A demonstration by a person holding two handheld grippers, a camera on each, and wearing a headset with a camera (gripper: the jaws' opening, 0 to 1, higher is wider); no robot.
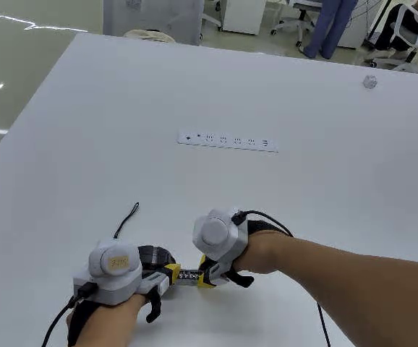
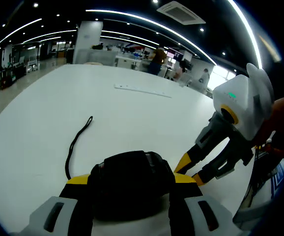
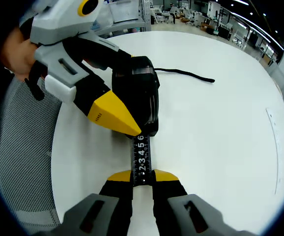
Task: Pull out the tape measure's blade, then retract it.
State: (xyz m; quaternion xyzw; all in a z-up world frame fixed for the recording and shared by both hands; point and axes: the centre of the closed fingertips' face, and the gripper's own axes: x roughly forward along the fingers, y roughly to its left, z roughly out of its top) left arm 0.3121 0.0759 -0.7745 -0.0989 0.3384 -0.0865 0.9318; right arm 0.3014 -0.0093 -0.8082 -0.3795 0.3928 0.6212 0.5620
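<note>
Two handheld grippers are recorded low over a white workbench (image 1: 281, 195), set facing one another at its near edge, with the tape measure (image 1: 157, 256) between them.

1. Left gripper (image 2: 132, 181). The jaws are closed on the tape measure's black case (image 3: 143, 88), one jaw at each side. The case is judged to be clamped this way so that it is anchored against the pull.

2. Right gripper (image 3: 142, 177). The jaws are drawn narrow and pinched on the blade (image 3: 141, 156) from either edge. The grip is judged to be placed in line with the case mouth so that the blade can be drawn straight out.

3. Tape measure. It is located near the person's edge of the workbench; whether the case rests on the surface cannot be told. A short printed length of blade is exposed between case and right jaws. The pull-out is judged barely begun, and the retraction is not yet due.

4. Black wrist strap (image 2: 77, 143). It is laid loose on the workbench beyond the case.

5. White power strip (image 1: 227, 140). It is laid mid-table, well apart.
</note>
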